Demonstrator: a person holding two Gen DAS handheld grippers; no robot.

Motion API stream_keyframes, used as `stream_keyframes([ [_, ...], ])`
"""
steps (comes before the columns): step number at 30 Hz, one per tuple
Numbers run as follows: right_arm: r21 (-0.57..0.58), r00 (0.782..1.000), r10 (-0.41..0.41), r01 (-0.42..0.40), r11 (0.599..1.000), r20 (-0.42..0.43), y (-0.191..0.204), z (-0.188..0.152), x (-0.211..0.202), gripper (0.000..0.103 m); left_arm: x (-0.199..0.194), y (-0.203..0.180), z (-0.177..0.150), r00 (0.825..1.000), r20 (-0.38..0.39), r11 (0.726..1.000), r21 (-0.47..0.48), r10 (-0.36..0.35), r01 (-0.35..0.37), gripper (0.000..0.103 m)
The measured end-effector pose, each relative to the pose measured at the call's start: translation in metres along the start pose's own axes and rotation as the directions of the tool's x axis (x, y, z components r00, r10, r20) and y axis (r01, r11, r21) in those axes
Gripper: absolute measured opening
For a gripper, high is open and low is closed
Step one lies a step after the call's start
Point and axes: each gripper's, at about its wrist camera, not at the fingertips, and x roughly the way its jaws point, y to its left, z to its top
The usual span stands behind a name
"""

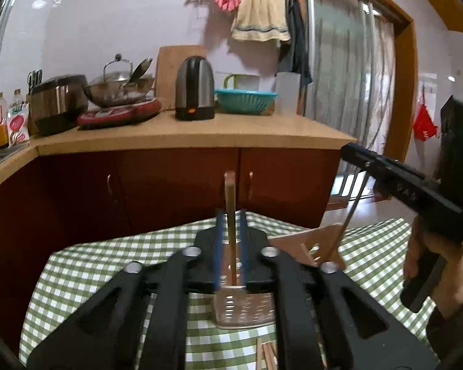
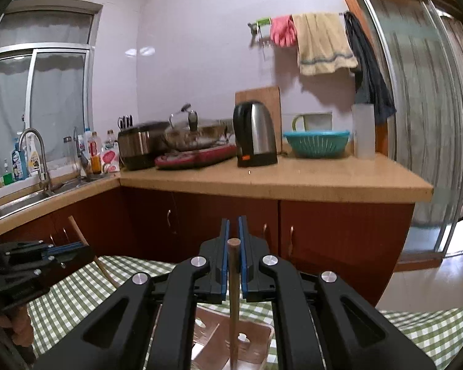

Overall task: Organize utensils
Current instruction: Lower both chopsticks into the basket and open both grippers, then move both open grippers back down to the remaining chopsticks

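Wooden chopstick, left [image 1: 230, 215]: stands nearly upright between the blue pads of the left tongs [image 1: 230, 215], its lower end inside the perforated holder.
Left tongs: jaws slightly spread; a narrow gap shows on each side of the stick, so the pads do not press it.
Dark chopstick, right [image 2: 233, 293]: stands upright between the pads of the right tongs [image 2: 234, 225], its round top just below the pad tips, its foot down in the holder.
Right tongs: jaws parted a little; the stick sits loose in the slot, close to the pads.
Holder [image 1: 244, 308]: clear plastic with round holes, on the checked cloth, directly under both tongs; at 6 o'clock in each wrist view.
Bench [image 1: 123, 259]: covered with green-and-white checked cloth; loose wooden sticks [image 1: 267, 356] lie at 6 o'clock of the holder.
Right hand [image 1: 432, 256]: grips the black handle at 3 o'clock in the left view.
Backdrop: kettle [image 2: 256, 132] at 12 o'clock.
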Motion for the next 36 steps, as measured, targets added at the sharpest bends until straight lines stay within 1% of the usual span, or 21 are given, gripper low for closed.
stream_keyframes([
  [1,0.005,1.000,-0.003,0.003,1.000,-0.002,-0.001,-0.001,0.000,0.040,0.000,0.002,-0.001,1.000,-0.004,1.000,-0.009,0.002,-0.002,0.049],
  [2,0.008,1.000,-0.009,0.009,1.000,0.004,-0.002,0.000,0.000,0.057,-0.002,0.006,-0.002,1.000,0.001,1.000,-0.026,0.002,-0.002,0.056],
  [3,0.008,0.999,-0.023,0.023,1.000,0.022,-0.002,0.000,-0.003,0.059,-0.004,0.008,-0.001,1.000,0.007,0.999,-0.035,0.004,-0.003,0.059],
  [5,-0.006,0.999,-0.033,0.034,0.999,0.037,-0.001,0.004,-0.008,0.062,-0.010,0.011,0.002,1.000,0.019,0.999,-0.036,0.012,-0.012,0.061],
  [6,-0.018,0.998,-0.042,0.043,0.999,0.043,0.000,0.007,-0.013,0.064,-0.014,0.012,0.004,0.999,0.030,0.999,-0.031,0.027,-0.026,0.065],
  [7,-0.021,0.998,-0.047,0.048,0.999,0.050,-0.001,0.009,-0.015,0.069,-0.018,0.012,0.005,0.999,0.038,0.999,-0.028,0.037,-0.036,0.068],
  [8,-0.023,0.996,-0.054,0.056,0.998,0.066,0.000,0.012,-0.022,0.070,-0.022,0.012,0.006,0.998,0.047,0.999,-0.025,0.049,-0.048,0.069],
  [10,-0.029,0.995,-0.064,0.066,0.997,0.076,-0.001,0.016,-0.030,0.071,-0.032,0.012,0.007,0.995,0.066,0.997,-0.020,0.073,-0.072,0.077],
  [11,-0.032,0.993,-0.078,0.080,0.996,0.084,-0.001,0.018,-0.039,0.073,-0.038,0.011,0.008,0.993,0.079,0.996,-0.019,0.088,-0.087,0.080],
  [16,-0.027,0.987,-0.120,0.123,0.992,0.106,-0.006,0.017,-0.079,0.075,-0.077,0.006,-0.003,0.981,0.134,0.990,-0.012,0.138,-0.137,0.084],
  [19,-0.025,0.985,-0.146,0.149,0.989,0.090,-0.007,0.002,-0.105,0.075,-0.095,0.001,-0.017,0.978,0.138,0.988,-0.017,0.155,-0.154,0.084],
  [21,-0.013,0.985,-0.162,0.163,0.987,0.066,-0.008,-0.017,-0.121,0.075,-0.104,-0.002,-0.031,0.977,0.133,0.986,-0.023,0.165,-0.163,0.084],
  [24,-0.016,0.980,-0.196,0.197,0.980,0.013,-0.005,-0.050,-0.138,0.075,-0.113,-0.008,-0.057,0.982,0.092,0.987,-0.032,0.162,-0.160,0.084],
  [27,-0.001,0.978,-0.205,0.206,0.979,-0.040,-0.001,-0.082,-0.151,0.075,-0.118,-0.013,-0.081,0.982,0.070,0.984,-0.024,0.176,-0.175,0.084],
  [29,0.000,0.973,-0.218,0.219,0.976,-0.075,0.002,-0.104,-0.158,0.074,-0.121,-0.019,-0.100,0.982,0.044,0.983,-0.001,0.186,-0.186,0.084],
  [36,-0.007,0.959,-0.209,0.212,0.977,-0.193,0.010,-0.164,-0.170,0.061,-0.130,-0.031,-0.160,0.980,-0.044,0.980,0.030,0.196,-0.195,0.084],
])
